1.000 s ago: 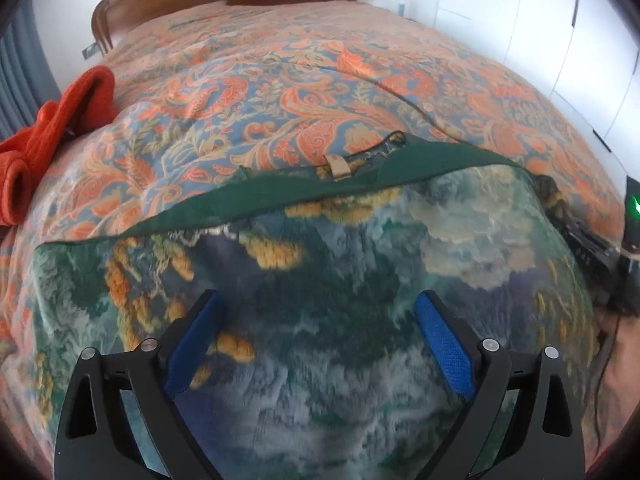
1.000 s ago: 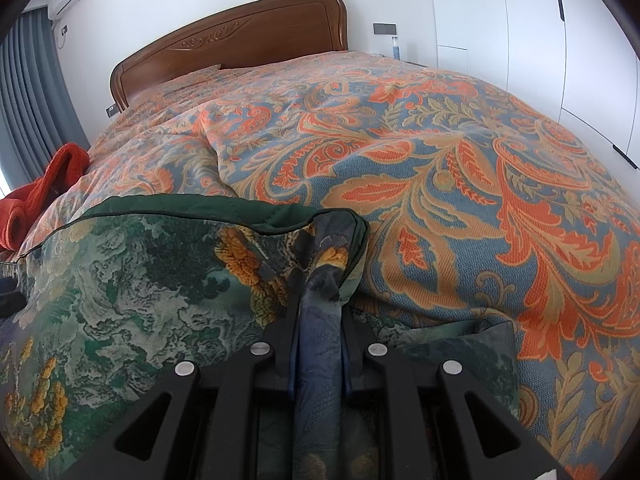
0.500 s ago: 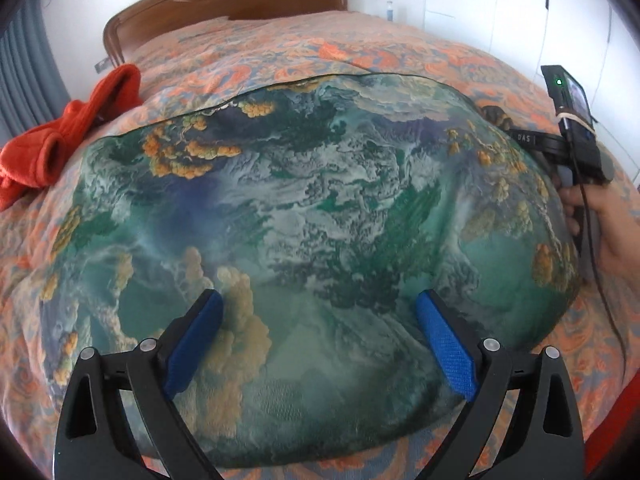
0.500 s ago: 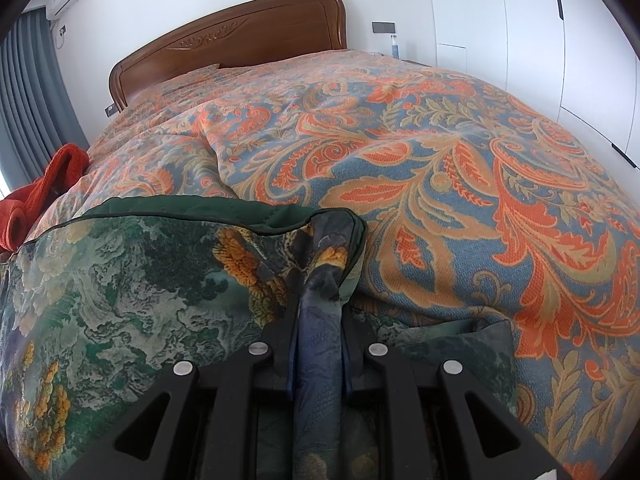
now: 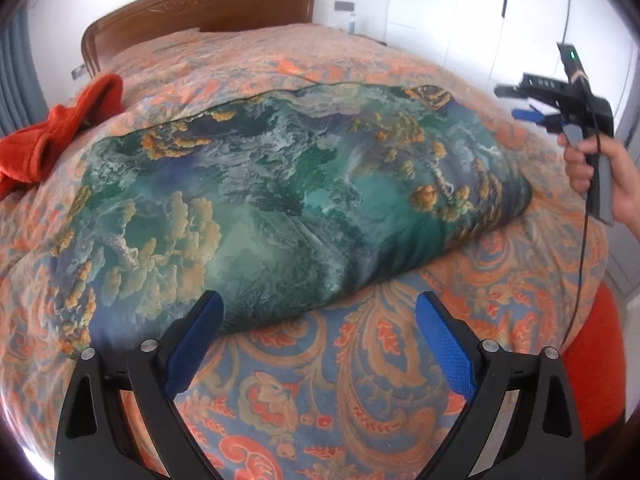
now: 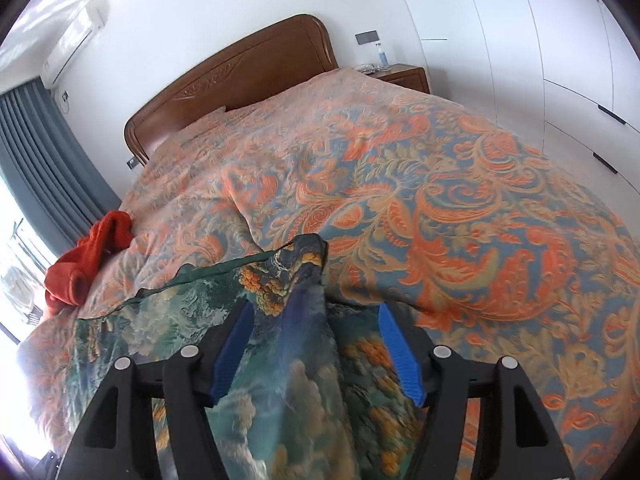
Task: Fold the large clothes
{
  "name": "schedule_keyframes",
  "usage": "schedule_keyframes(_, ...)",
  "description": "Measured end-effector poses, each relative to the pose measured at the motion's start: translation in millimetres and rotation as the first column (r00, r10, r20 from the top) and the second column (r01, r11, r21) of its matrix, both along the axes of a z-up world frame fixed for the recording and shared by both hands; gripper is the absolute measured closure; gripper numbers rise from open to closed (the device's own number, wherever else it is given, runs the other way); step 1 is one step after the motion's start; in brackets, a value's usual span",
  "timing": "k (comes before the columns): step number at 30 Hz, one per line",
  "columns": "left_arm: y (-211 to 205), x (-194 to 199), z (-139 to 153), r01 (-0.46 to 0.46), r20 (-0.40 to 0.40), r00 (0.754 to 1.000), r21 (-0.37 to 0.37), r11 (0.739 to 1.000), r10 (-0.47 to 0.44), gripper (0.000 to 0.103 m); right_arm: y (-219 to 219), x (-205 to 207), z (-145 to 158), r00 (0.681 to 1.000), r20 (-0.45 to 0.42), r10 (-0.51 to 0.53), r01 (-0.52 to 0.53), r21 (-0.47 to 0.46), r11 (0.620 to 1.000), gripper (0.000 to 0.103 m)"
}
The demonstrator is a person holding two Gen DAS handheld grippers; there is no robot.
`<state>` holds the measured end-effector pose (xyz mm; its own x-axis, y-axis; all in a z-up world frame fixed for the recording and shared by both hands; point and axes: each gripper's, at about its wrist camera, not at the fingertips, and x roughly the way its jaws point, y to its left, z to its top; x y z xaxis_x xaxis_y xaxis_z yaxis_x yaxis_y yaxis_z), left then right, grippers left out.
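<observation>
A large green garment [image 5: 280,200] printed with waves and golden clouds lies folded on the bed. My left gripper [image 5: 320,328] is open and empty, just in front of the garment's near edge, over the bedspread. My right gripper [image 6: 316,344] is open; the garment's corner [image 6: 304,256] lies loose between its blue pads [image 6: 236,344], not pinched. In the left wrist view the right gripper [image 5: 532,114] hovers in a hand above the garment's right end.
The bed has an orange and blue paisley bedspread [image 6: 460,208] and a wooden headboard [image 6: 240,76]. An orange-red garment [image 5: 60,136] lies bunched at the left edge, also in the right wrist view [image 6: 92,252]. A nightstand [image 6: 404,76] and white wardrobes [image 6: 560,60] stand on the right.
My right gripper has opened and let go of the garment's corner, then lifted. My left gripper has drawn back off the garment toward the bed's near edge.
</observation>
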<state>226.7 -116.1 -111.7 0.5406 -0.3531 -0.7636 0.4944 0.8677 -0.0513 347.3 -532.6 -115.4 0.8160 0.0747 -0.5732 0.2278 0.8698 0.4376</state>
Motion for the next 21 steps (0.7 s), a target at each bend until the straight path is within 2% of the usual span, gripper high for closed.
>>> schedule_keyframes(3, -10.7, -4.7, 11.2, 0.035, 0.054, 0.998, -0.022, 0.999, -0.034, 0.006, -14.9, -38.4, -10.0, 0.999, -0.042, -0.001, 0.004, 0.065, 0.998, 0.036)
schedule_keyframes(5, -24.3, -5.9, 12.9, 0.067, 0.087, 0.994, -0.012, 0.998, -0.065, 0.006, -16.5, -63.8, -24.5, 0.997, -0.076, 0.017, -0.006, 0.15, 0.989, 0.036)
schedule_keyframes(9, -48.2, -0.3, 3.9, 0.107, 0.099, 0.99, -0.02, 0.994, -0.104, 0.006, 1.3, -98.1, -59.8, 0.992, -0.116, 0.058, -0.02, 0.302, 0.953, 0.036)
schedule_keyframes(12, -67.1, 9.8, -12.4, 0.114, 0.079, 0.99, -0.01, 0.993, -0.113, 0.006, 14.2, -95.2, -90.0, 0.985, -0.159, 0.073, 0.0, 0.415, 0.91, 0.036)
schedule_keyframes(15, -85.5, 21.3, -36.7, 0.122, 0.051, 0.991, 0.058, 0.991, -0.125, 0.006, 26.5, -82.5, -98.6, 0.988, -0.146, 0.057, 0.011, 0.428, 0.904, 0.032)
schedule_keyframes(18, -93.1, 26.8, -53.2, 0.14, 0.018, 0.99, 0.114, 0.983, -0.143, 0.003, 34.2, -72.0, -101.2, 0.993, -0.112, -0.024, 0.069, 0.424, 0.903, 0.026)
schedule_keyframes(21, -95.2, 20.7, -54.6, 0.179, 0.024, 0.982, 0.165, 0.97, -0.185, 0.003, 32.7, -71.6, -120.7, 0.984, -0.116, -0.138, 0.178, 0.501, 0.847, 0.024)
